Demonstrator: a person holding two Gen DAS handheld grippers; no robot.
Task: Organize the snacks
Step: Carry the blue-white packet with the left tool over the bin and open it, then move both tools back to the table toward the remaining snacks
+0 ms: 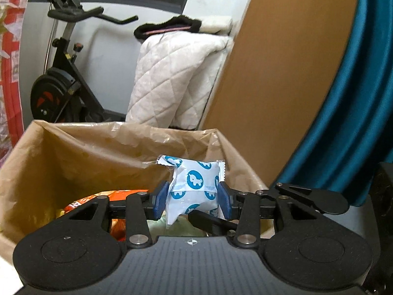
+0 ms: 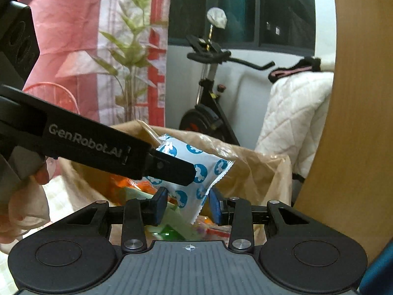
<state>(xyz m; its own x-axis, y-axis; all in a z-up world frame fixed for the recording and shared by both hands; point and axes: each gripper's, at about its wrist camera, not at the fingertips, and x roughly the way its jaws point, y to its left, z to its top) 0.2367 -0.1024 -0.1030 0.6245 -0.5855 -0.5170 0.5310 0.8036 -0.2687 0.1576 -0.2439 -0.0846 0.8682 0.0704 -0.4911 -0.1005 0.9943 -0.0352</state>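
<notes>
Left gripper [image 1: 192, 202], "GenRobot.AI", clamps blue-white snack packet [image 1: 194, 186]; right gripper [image 2: 189, 202] apart.

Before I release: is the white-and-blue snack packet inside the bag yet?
Not yet. The snack packet is clamped in the left gripper, above the brown bag's opening.

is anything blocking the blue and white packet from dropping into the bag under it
Nothing visible blocks it. The left tool is shut on the snack packet, held over the open mouth of the brown bag. Other snacks lie lower inside. The right tool is open just beside the packet, not under it.
</notes>
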